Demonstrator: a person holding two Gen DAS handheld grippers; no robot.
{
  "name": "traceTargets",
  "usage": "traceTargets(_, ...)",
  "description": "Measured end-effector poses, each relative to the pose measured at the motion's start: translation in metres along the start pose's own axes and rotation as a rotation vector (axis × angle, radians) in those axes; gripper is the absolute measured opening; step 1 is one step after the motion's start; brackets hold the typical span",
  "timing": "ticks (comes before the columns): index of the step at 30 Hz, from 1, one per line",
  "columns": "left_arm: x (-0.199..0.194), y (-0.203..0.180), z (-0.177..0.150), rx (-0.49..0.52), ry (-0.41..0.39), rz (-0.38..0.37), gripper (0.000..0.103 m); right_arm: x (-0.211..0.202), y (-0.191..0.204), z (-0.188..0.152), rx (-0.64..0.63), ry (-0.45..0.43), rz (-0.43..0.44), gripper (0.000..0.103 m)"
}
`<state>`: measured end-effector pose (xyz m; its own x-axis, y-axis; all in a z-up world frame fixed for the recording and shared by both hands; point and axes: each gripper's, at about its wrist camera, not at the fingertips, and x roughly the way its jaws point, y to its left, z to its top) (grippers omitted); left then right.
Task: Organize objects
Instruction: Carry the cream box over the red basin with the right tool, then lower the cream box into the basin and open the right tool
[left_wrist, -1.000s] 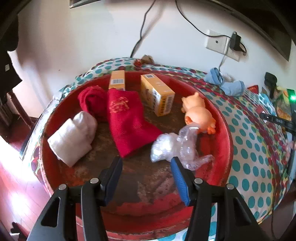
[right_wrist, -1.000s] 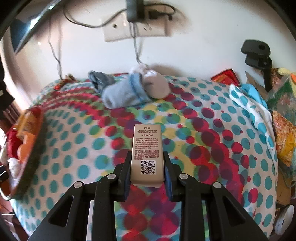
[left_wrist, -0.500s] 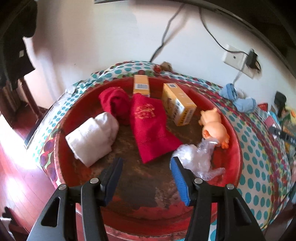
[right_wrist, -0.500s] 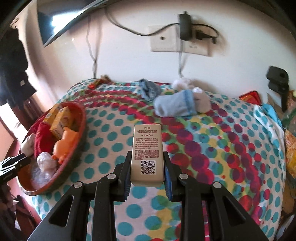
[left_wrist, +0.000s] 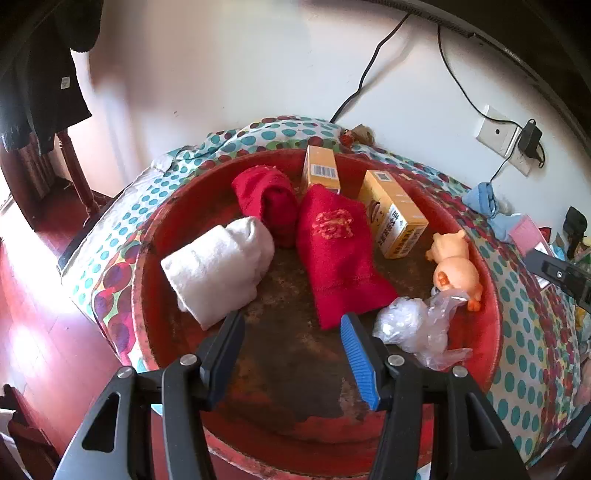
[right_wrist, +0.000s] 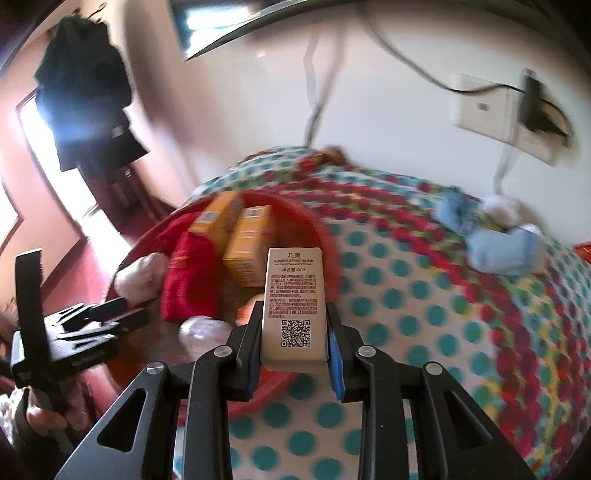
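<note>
Right tongs (right_wrist: 293, 347): clamped on beige box (right_wrist: 294, 295), now swung over the red basin (right_wrist: 325, 236).
Left tongs (left_wrist: 291, 343): open, empty, barely shifted.

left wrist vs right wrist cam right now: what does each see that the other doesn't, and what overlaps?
Left wrist only: the pig toy in full, the crumpled plastic bag clearly, and the left gripper from behind, jaws open on nothing.

Right wrist only: the beige box with a QR code clamped in the right gripper, and the hand holding the other tool.

Both: the red basin, two yellow boxes, red cloth, white roll, dotted tablecloth, blue socks and wall socket.
</note>
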<state>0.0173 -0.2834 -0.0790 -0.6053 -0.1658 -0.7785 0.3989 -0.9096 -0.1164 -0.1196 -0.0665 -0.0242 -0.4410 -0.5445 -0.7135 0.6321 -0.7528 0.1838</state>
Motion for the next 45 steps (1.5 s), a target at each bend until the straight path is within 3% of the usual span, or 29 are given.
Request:
traceTargets(6,0.002,0.002,0.000,-0.004,0.006,0.019,0.056,0.019,0.038,0.004,-0.080,0.027,0.027,0.027)
traceTargets(13,0.001,0.003,0.001,-0.004,0.002,0.021,0.056,0.037,0.055,0.007,-0.112,0.071,0.022,0.027)
traceTargets(26,0.002,0.007,0.001,-0.013,-0.008,0.063,0.056,0.074,0.062,0.012,-0.157,0.132,-0.024,0.027)
traceTargets(45,0.004,0.013,0.002,-0.044,0.012,0.052,0.056,0.099,0.060,0.012,-0.179,0.158,-0.076,0.027)
